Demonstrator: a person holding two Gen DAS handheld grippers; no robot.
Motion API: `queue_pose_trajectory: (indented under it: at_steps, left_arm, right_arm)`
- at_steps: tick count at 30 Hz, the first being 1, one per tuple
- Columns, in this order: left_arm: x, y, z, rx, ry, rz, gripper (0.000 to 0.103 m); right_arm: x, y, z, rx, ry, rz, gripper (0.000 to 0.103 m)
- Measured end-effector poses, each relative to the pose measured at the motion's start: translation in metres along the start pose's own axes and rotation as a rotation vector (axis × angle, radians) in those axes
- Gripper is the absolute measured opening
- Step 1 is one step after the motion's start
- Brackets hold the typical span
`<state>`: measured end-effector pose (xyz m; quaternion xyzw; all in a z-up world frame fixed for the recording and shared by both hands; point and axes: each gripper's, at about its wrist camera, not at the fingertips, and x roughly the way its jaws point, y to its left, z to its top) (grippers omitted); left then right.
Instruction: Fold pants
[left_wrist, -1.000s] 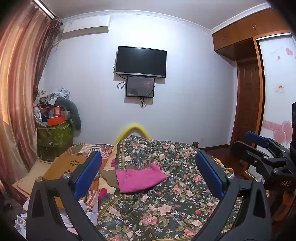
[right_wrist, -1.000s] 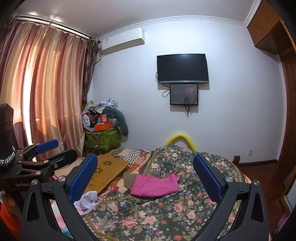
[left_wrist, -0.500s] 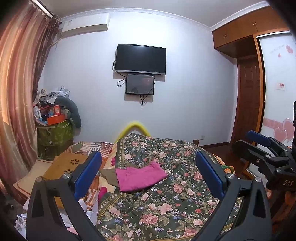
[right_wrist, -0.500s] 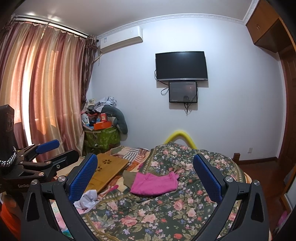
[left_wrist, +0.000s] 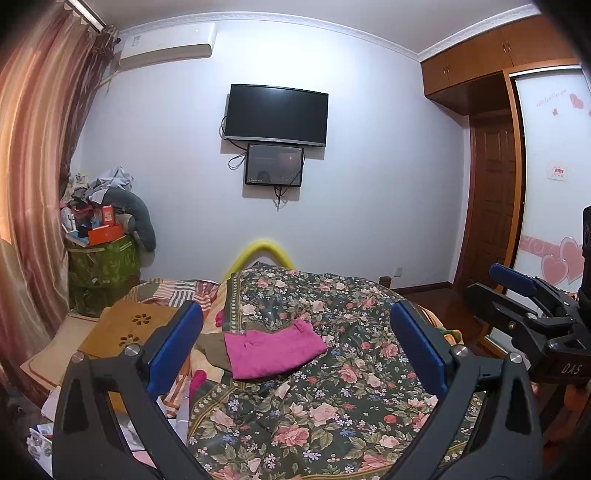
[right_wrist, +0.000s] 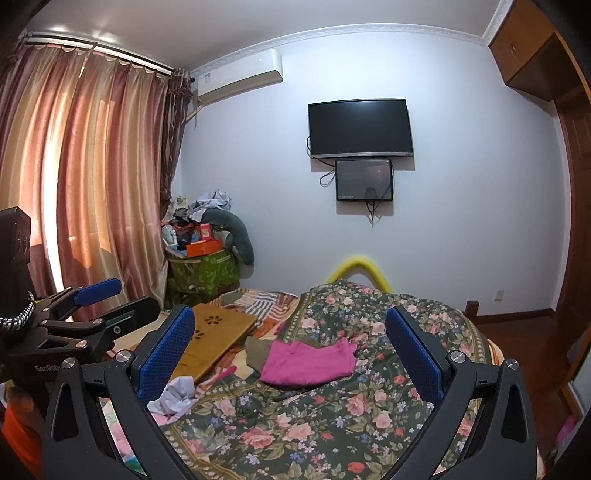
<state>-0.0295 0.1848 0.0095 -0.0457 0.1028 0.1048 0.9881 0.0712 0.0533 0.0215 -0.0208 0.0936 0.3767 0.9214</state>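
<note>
Magenta pants lie folded into a flat rectangle on the dark floral bedspread, towards the far left of the bed. An olive-brown cloth pokes out from under their left edge. My left gripper is held well above the bed and short of the pants, open, nothing between its blue pads. My right gripper is likewise open and empty, hovering back from the pants. Each gripper shows at the edge of the other's view: the right gripper, the left gripper.
A wooden lap desk lies left of the bedspread beside a striped quilt. Crumpled white cloth sits at the bed's left edge. A green bin piled with clutter stands by the curtain. A yellow padded bed rail marks the far end.
Both grippers have dipped slightly, so the room sits a little higher in both views. The pants have not moved and both grippers stay open.
</note>
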Motion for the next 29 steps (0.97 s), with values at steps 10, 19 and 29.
queue_pose_trajectory:
  at_steps: [10, 19, 29]
  left_arm:
    - [-0.0019, 0.0000, 0.0007, 0.009, -0.006, 0.005, 0.103]
    - [-0.0017, -0.0024, 0.0013, 0.015, -0.001, -0.005, 0.103]
    - [0.0029, -0.0006, -0.0009, 0.010, 0.014, -0.014, 0.103]
  right_arm:
    - [-0.0008, 0.0000, 0.0002, 0.002, 0.001, -0.001, 0.103]
    - [0.0003, 0.0018, 0.0001, 0.005, 0.002, 0.000, 0.103]
    - [0.0021, 0.0025, -0.0008, 0.013, 0.009, 0.000, 0.103]
